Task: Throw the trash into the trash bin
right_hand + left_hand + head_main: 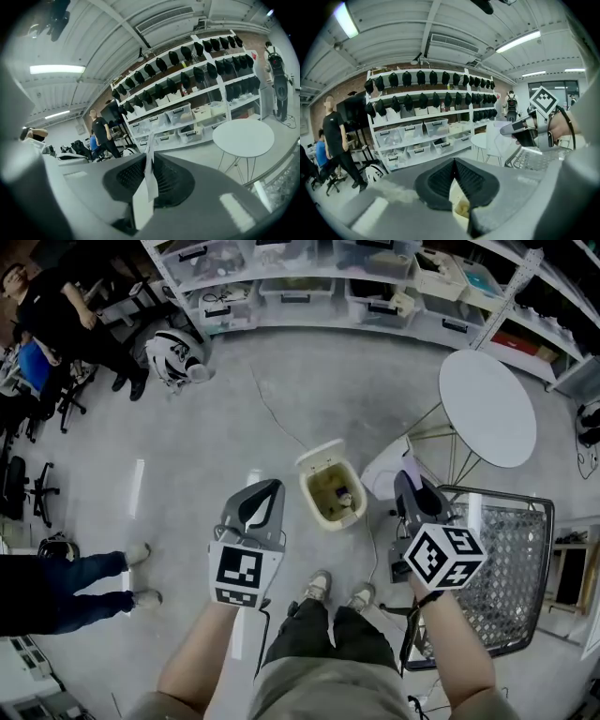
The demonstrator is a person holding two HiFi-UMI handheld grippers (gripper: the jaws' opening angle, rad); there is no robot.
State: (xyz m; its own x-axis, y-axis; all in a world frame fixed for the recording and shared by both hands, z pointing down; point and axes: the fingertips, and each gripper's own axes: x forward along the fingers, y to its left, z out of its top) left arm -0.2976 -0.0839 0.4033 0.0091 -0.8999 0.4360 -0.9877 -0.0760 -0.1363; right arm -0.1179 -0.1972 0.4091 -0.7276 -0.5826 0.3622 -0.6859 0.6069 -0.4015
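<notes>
**A:** What does the head view show?

**B:** The open trash bin [309, 495] sits on the floor, just past the person's feet. The left tool [269, 489] is on its left side. The right tool [409, 482] is on its right side and has a white paper [382, 471] in its tip. The white paper hangs just right of the trash bin.

**A:** And the left gripper view?

**B:** The left tool's jaws are squeezed together with nothing in them. The trash bin peeks out low between them. Off to the right, the right tool holds up the white paper.

**A:** And the right gripper view?

**B:** The right tool's jaws pinch the white paper tight. The sheet sticks out above and below them.
</notes>
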